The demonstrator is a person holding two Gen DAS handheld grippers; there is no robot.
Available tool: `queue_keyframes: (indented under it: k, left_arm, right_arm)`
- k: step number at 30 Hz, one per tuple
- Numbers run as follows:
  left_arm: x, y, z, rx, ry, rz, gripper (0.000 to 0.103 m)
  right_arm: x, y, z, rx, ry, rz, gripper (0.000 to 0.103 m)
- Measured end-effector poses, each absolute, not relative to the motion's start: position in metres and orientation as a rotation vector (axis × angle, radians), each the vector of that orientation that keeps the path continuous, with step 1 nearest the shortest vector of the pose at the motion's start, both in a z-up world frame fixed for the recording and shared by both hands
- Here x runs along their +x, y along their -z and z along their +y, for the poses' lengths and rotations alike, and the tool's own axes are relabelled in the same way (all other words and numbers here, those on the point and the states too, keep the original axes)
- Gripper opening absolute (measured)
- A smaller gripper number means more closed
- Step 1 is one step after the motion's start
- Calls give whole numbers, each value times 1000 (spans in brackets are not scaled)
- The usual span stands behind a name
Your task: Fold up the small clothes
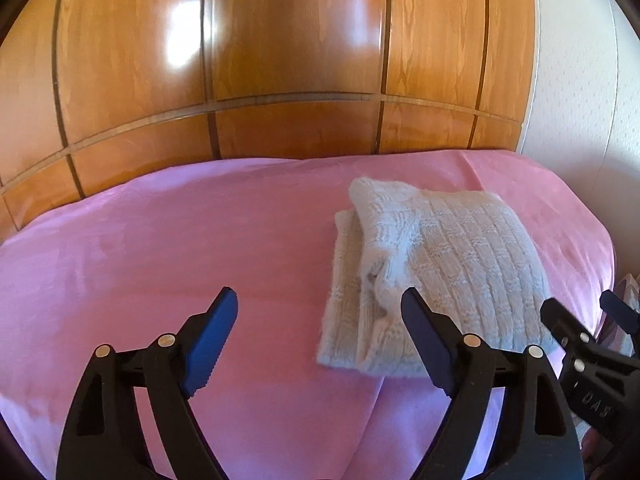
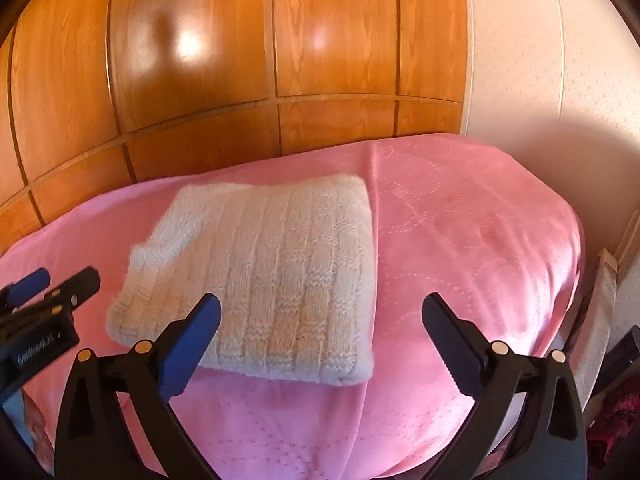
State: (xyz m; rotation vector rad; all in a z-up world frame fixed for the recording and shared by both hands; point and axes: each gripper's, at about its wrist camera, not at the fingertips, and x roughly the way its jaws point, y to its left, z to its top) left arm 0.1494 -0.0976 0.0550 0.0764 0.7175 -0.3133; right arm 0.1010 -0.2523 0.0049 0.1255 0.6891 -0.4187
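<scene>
A small white knitted garment [image 1: 436,268] lies folded into a thick rectangle on the pink bedspread [image 1: 180,240]; it also shows in the right wrist view [image 2: 272,280]. My left gripper [image 1: 320,320] is open and empty, held just in front of the garment's near left edge. My right gripper [image 2: 320,320] is open and empty, held above the garment's near right corner. The right gripper also shows at the right edge of the left wrist view [image 1: 580,312], and the left gripper at the left edge of the right wrist view [image 2: 56,284].
A glossy wooden wardrobe [image 1: 280,60] stands right behind the bed. A white wall [image 2: 540,80] runs along the right side. The bed's right edge [image 2: 576,264] drops off toward dark items [image 2: 616,412] on the floor.
</scene>
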Motion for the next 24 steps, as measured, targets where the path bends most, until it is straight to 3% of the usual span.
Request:
queue_keyframes:
  k: [24]
  left_arm:
    - [127, -60, -90, 57, 300, 703, 98]
  right_arm:
    - [89, -10, -236, 91, 450, 659, 101]
